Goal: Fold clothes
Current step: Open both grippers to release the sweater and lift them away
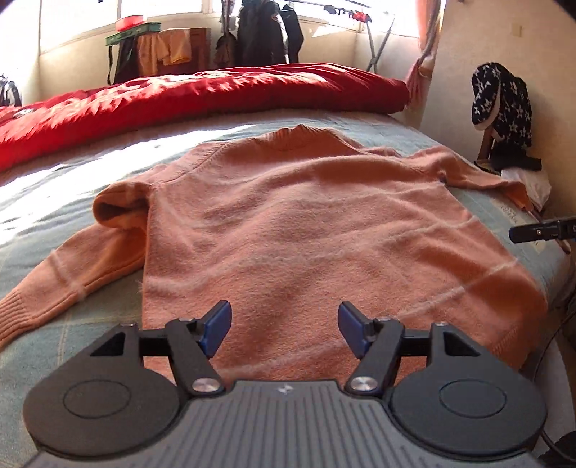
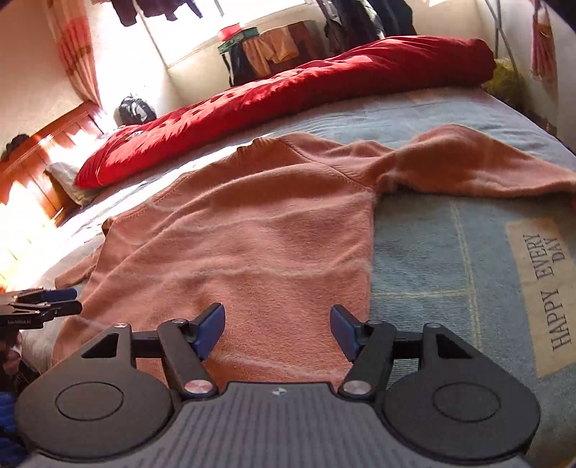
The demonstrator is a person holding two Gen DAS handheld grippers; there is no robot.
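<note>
While the orange sweater (image 1: pixel 288 216) lies flat on the bed, spread over the blue-grey checked bedspread (image 2: pixel 450 259), both grippers hover at its hem end with nothing in them. Left gripper (image 1: pixel 284 329): jaws spread wide, blue pads (image 1: pixel 216 329) apart, empty, over the lower hem; whether they touch the knit can't be told. Right gripper (image 2: pixel 277 331): also spread wide, empty, above the hem near the sweater's right side edge. Each gripper shows at the edge of the other's view, left one at the far left of the right wrist view, right one as a dark tip at the far right of the left wrist view.

Sweater's long axis runs hem to collar, away from the grippers; the collar (image 1: pixel 302 131) points toward the red duvet (image 1: pixel 201 97). Left sleeve (image 1: pixel 64 273) is bent, cuff back toward the hem side. Right sleeve (image 2: pixel 478 169) stretches outward to the bed edge. A "HAPPY EVERY DAY" patch (image 2: pixel 543 295) sits on the bedspread right of the sweater. Hung clothes (image 1: pixel 266 32) by the window beyond the duvet.
</note>
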